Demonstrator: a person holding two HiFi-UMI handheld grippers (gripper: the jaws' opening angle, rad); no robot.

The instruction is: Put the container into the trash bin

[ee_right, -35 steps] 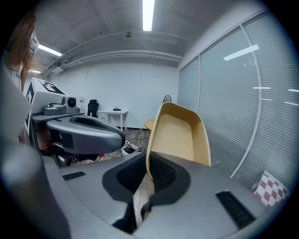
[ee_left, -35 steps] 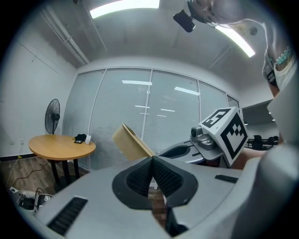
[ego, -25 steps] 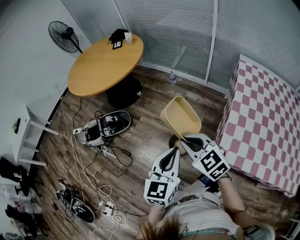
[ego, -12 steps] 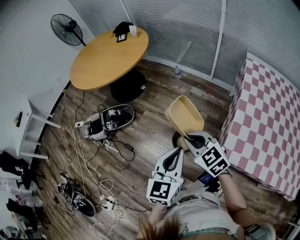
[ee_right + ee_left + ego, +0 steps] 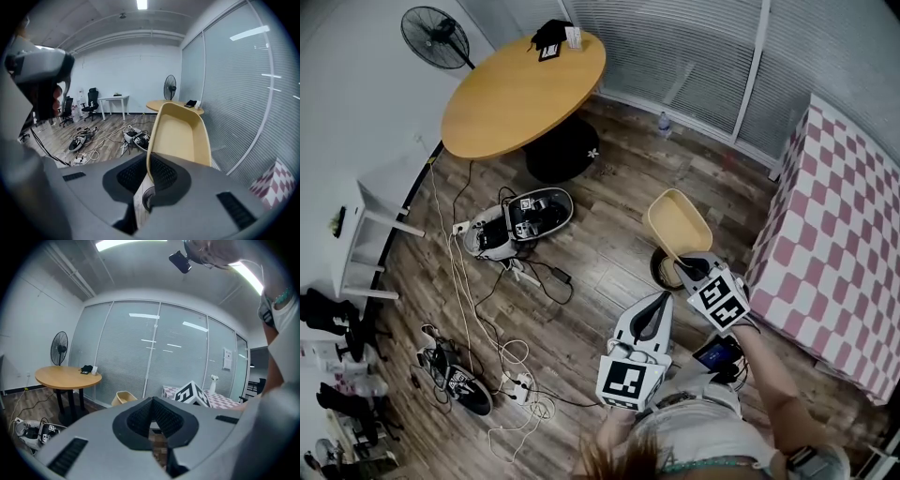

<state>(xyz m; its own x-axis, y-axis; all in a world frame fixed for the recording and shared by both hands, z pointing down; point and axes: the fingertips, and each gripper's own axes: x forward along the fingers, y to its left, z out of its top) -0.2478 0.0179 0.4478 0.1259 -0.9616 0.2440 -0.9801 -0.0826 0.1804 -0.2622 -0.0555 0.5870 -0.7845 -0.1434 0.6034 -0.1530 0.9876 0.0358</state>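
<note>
Right gripper (image 5: 686, 266) pinches the container (image 5: 678, 223) rim over the bin (image 5: 658, 273); left gripper (image 5: 660, 299), nearer, has its jaws pressed together, empty.

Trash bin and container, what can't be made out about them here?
Head view: trash bin mostly hidden under the container and right tongs; its inside doesn't show.
Left gripper view: container partly cut off by the left tongs; trash bin not seen.

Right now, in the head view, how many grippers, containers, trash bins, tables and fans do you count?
grippers: 2, left gripper and right gripper
yellow container: 1
trash bin: 1
tables: 3, round wooden table, checked table, white table
fan: 1
total: 8
</note>
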